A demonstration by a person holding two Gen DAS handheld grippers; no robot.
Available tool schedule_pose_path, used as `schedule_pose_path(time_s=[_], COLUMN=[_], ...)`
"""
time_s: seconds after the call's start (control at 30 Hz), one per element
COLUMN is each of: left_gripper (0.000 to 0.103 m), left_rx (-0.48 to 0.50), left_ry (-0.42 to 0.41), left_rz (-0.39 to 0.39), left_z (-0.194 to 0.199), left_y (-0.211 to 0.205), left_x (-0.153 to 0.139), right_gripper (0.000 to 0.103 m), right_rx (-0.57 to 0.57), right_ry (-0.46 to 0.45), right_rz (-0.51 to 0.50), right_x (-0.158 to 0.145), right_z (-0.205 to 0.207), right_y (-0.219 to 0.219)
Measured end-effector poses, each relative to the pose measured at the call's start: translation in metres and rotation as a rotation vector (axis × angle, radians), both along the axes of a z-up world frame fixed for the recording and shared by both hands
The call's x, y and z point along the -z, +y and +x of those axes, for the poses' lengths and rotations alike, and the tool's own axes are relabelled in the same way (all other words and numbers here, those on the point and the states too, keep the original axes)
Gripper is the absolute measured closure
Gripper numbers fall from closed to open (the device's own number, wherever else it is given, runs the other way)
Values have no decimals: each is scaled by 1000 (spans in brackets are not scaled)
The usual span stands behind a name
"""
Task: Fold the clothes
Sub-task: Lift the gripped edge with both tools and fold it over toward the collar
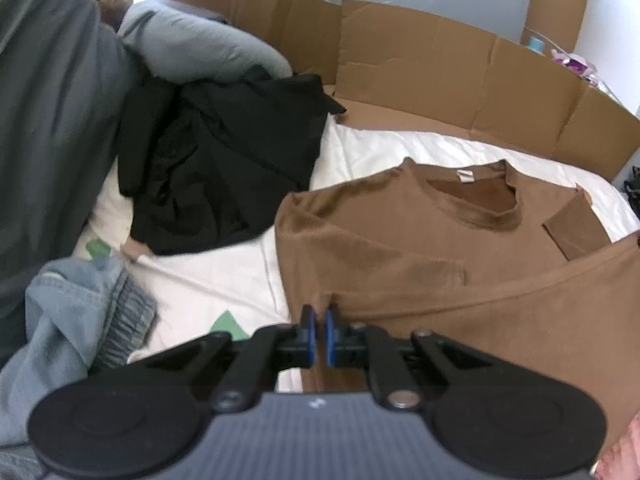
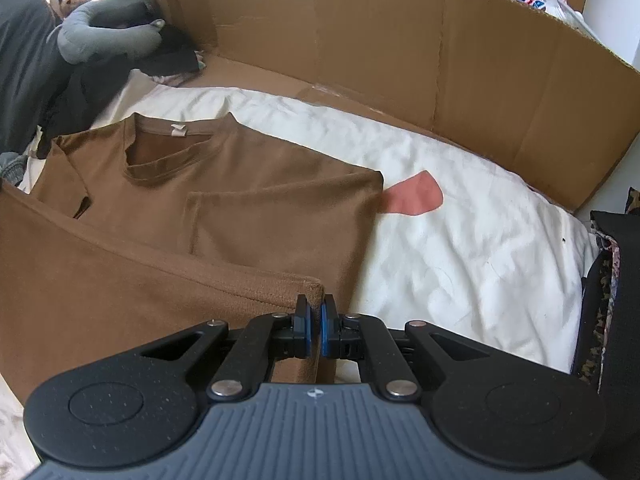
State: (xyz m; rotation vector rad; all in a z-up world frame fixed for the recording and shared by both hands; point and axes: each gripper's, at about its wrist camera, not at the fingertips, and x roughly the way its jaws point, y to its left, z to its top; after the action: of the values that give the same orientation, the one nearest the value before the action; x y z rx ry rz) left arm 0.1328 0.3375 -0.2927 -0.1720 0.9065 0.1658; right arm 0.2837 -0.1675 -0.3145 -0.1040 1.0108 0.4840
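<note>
Left wrist view has the left gripper (image 1: pixel 319 322) at 6 o'clock, its two blue pads pressed together on the near hem of a brown shirt (image 1: pixel 420 248), close to that hem's left corner. From the pinch the shirt spreads away toward 12 and 2 o'clock across a white sheet (image 1: pixel 224 276), collar and white neck label farthest off, both sleeves folded in over the chest. The near hem edge is raised off the sheet and runs away to 3 o'clock.

Right wrist view has the right gripper (image 2: pixel 314 317) at 6 o'clock, also clamped, on the same hem at its right corner, where the fabric bunches up between the pads. The shirt stretches away to 10 and 11 o'clock, and bare sheet fills the 1 to 4 o'clock side.

Only the left camera shows a heap of black clothes (image 1: pixel 224 160) at 10 o'clock, just beside the shirt's shoulder, a blue denim garment (image 1: pixel 72 312) at 8 o'clock, and green patches on the sheet. Only the right camera shows a pink patch (image 2: pixel 414 194) on the sheet, touching the shirt's right edge. Both show a cardboard wall (image 2: pixel 400 40) behind the sheet and a grey pillow (image 1: pixel 192 46) far off at 11 o'clock.

Count: one brown shirt, two grippers, one black heap, one denim garment, one pink patch.
</note>
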Motion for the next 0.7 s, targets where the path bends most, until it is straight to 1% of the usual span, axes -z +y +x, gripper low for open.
schedule_pose_path(time_s=[0.13, 0.27, 0.43, 0.53, 0.6, 0.7], left_gripper=[98, 98, 98, 98, 98, 98], left_rx=[-16, -38, -78, -56, -65, -79], left_ry=[-5, -26, -28, -13, -8, -10], left_rz=[20, 34, 47, 83, 85, 92], left_z=[7, 15, 26, 38, 45, 53], left_y=[2, 6, 13, 15, 20, 25], left_x=[-1, -8, -10, -9, -8, -10], right_gripper=[100, 100, 100, 100, 100, 100], right_rx=[-5, 0, 27, 17, -2, 9], right_ry=[-23, -46, -75, -89, -102, -101], right_rz=[5, -1, 8, 4, -4, -1], right_x=[-7, -12, -24, -30, -31, -29], right_z=[4, 12, 31, 42, 49, 61], right_y=[6, 8, 7, 12, 17, 21])
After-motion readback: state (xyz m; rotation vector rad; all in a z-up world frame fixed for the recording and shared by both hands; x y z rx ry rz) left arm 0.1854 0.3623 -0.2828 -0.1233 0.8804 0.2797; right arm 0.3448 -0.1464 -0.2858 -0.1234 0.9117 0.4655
